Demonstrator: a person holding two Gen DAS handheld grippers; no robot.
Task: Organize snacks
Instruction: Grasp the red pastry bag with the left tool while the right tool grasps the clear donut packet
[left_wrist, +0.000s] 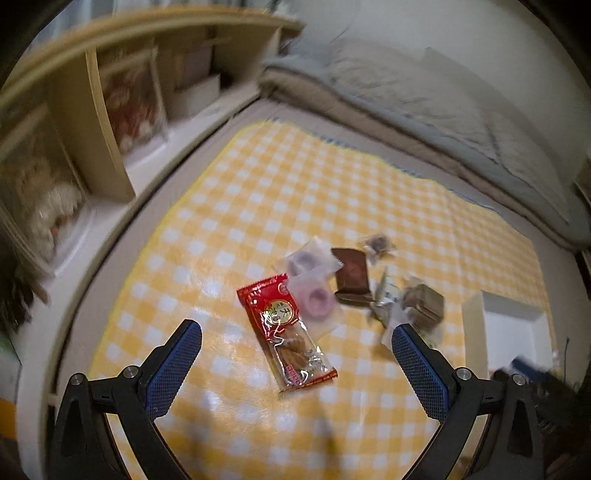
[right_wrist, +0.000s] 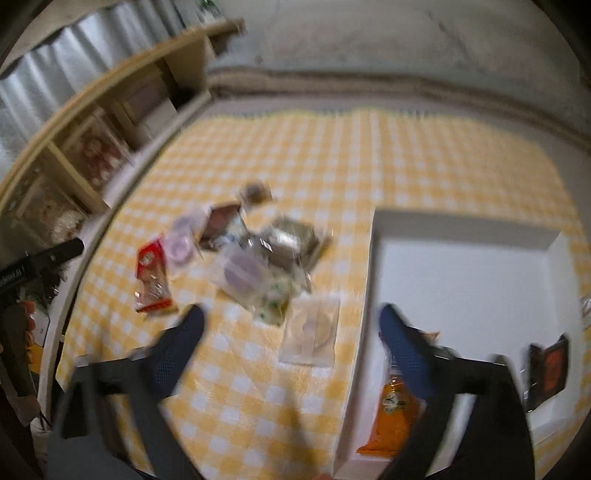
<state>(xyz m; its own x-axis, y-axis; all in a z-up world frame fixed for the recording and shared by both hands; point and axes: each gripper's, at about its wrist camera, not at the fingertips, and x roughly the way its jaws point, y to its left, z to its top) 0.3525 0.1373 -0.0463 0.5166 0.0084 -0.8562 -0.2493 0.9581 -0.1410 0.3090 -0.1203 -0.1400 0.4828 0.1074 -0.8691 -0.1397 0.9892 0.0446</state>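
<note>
Snack packets lie in a loose pile on a yellow checked cloth (left_wrist: 258, 192). A red cracker packet (left_wrist: 284, 328) lies nearest my left gripper (left_wrist: 297, 339), which is open and empty just above it. Behind it are pale packets with pink rings (left_wrist: 314, 291), a brown packet (left_wrist: 352, 277) and silvery ones (left_wrist: 421, 302). My right gripper (right_wrist: 291, 325) is open and empty, over a pale packet (right_wrist: 314, 332) beside a white box (right_wrist: 461, 280). The box holds an orange packet (right_wrist: 391, 417) and a dark packet (right_wrist: 548, 369). The right wrist view is blurred.
A wooden shelf unit (left_wrist: 110, 122) with boxes and packets stands along the left. A grey folded quilt (left_wrist: 424, 103) lies behind the cloth. The white box also shows at the right in the left wrist view (left_wrist: 476, 332). The left gripper's handle (right_wrist: 40, 262) shows at the left edge.
</note>
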